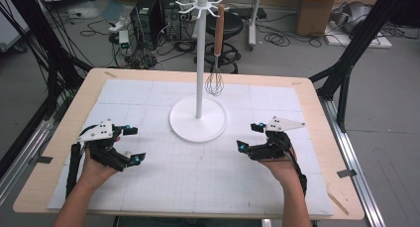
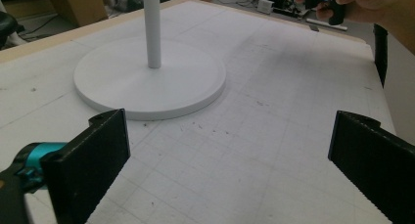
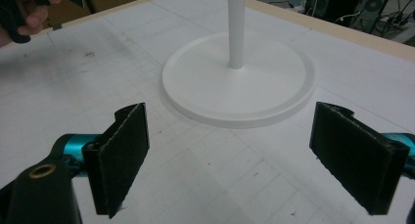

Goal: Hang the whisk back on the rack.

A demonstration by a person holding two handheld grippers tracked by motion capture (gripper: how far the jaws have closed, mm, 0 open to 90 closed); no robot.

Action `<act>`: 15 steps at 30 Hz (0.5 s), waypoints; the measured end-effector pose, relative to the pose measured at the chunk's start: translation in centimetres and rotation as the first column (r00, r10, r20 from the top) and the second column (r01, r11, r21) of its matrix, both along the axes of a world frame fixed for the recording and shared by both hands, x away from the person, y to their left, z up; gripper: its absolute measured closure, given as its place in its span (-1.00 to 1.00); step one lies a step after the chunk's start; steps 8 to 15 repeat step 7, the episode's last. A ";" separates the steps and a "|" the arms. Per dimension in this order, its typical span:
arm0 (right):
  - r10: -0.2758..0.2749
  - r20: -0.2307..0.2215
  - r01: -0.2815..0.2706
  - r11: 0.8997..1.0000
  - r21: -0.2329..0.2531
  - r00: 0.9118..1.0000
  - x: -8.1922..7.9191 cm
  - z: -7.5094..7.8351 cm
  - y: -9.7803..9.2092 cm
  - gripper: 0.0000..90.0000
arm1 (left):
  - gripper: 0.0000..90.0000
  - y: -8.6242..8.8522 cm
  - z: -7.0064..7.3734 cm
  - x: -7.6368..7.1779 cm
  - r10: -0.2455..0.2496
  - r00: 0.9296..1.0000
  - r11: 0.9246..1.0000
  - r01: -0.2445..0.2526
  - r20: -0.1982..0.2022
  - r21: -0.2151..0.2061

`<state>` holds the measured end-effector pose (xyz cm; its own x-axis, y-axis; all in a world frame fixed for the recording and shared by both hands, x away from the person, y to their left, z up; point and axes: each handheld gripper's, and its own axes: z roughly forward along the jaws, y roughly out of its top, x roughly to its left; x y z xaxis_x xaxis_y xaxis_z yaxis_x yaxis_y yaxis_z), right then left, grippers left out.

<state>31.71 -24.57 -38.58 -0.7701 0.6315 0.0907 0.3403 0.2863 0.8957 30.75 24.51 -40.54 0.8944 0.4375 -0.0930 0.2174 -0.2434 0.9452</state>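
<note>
Both forearms bare, no sleeves. Left hand-held gripper (image 1: pixel 131 144): black frame, flat black rectangular jaw pads, teal-blue fittings at the jaw bases, grey three-cornered plate with dark dots on top. Right hand-held gripper (image 1: pixel 250 136): same build. Black cable trails along each forearm.

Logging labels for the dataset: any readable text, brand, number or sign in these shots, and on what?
None readable.
Mat: printed grid lines, no text.
White stand, whisk, left tongs, right tongs: no markings visible.
Cardboard boxes and computer tower: any labels too small to read.
</note>
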 end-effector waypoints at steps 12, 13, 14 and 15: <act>0.000 0.004 0.000 1.000 -0.001 1.000 0.0 0.0 0.0 -0.69 | -0.95 -0.1 0.0 0.1 -0.003 1.000 1.000 0.003 0.003 -0.004; 0.000 0.004 0.000 1.000 -0.001 1.000 0.0 0.0 0.0 -0.69 | -0.95 -0.1 0.0 0.1 -0.003 1.000 1.000 0.003 0.003 -0.004; 0.000 0.004 0.000 1.000 -0.001 1.000 0.0 0.0 0.0 -0.69 | -0.95 -0.1 0.0 0.1 -0.003 1.000 1.000 0.003 0.003 -0.004; 0.000 0.004 0.000 1.000 -0.001 1.000 0.0 0.0 0.0 -0.69 | -0.95 -0.1 0.0 0.1 -0.003 1.000 1.000 0.003 0.003 -0.004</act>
